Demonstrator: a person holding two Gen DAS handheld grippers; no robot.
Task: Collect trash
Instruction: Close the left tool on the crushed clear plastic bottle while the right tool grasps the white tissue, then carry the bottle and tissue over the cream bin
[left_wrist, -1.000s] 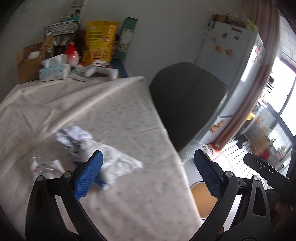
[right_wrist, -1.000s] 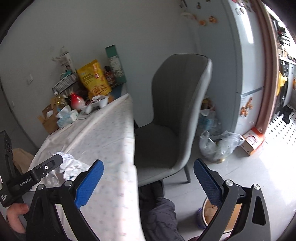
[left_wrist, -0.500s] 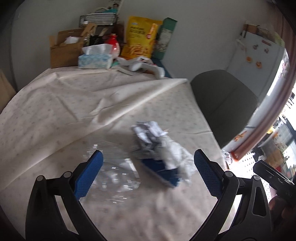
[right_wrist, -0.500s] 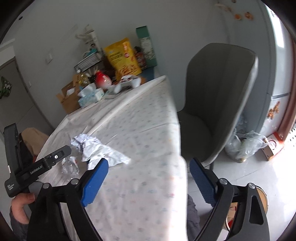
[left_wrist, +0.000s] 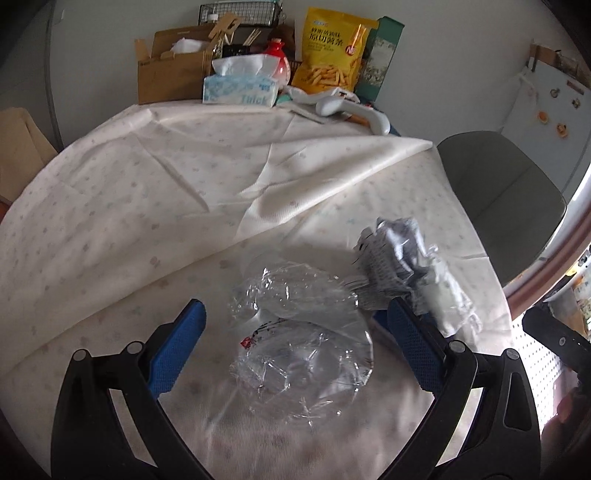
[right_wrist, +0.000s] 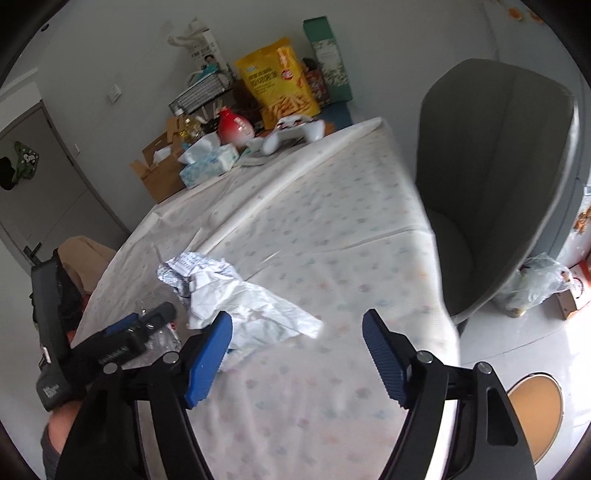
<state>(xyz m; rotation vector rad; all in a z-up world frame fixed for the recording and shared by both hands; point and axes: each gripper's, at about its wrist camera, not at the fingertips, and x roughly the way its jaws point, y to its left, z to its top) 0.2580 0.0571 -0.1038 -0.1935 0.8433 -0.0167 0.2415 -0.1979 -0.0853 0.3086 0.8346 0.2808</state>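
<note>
A crumpled clear plastic wrapper (left_wrist: 301, 339) lies on the table's white dotted cloth (left_wrist: 147, 206). My left gripper (left_wrist: 295, 345) is open, its blue pads on either side of the wrapper, just above the cloth. Crumpled white and grey printed paper (left_wrist: 410, 273) lies just right of the wrapper; it also shows in the right wrist view (right_wrist: 236, 295). My right gripper (right_wrist: 297, 358) is open and empty above the cloth, its left pad close to the paper's near edge. The left gripper shows in the right wrist view (right_wrist: 144, 325) at the left.
At the table's far end stand a cardboard box (left_wrist: 170, 74), a tissue box (left_wrist: 240, 88), a red bottle (left_wrist: 279, 61), a yellow snack bag (left_wrist: 332, 59) and a green carton (left_wrist: 376, 55). A grey chair (right_wrist: 495, 177) stands by the table's right edge. A round bin (right_wrist: 535, 410) is on the floor.
My left gripper swung left and down from the table's right edge, so the clear wrapper now sits between its pads. My right gripper turned left from the chair toward the table and the paper.
</note>
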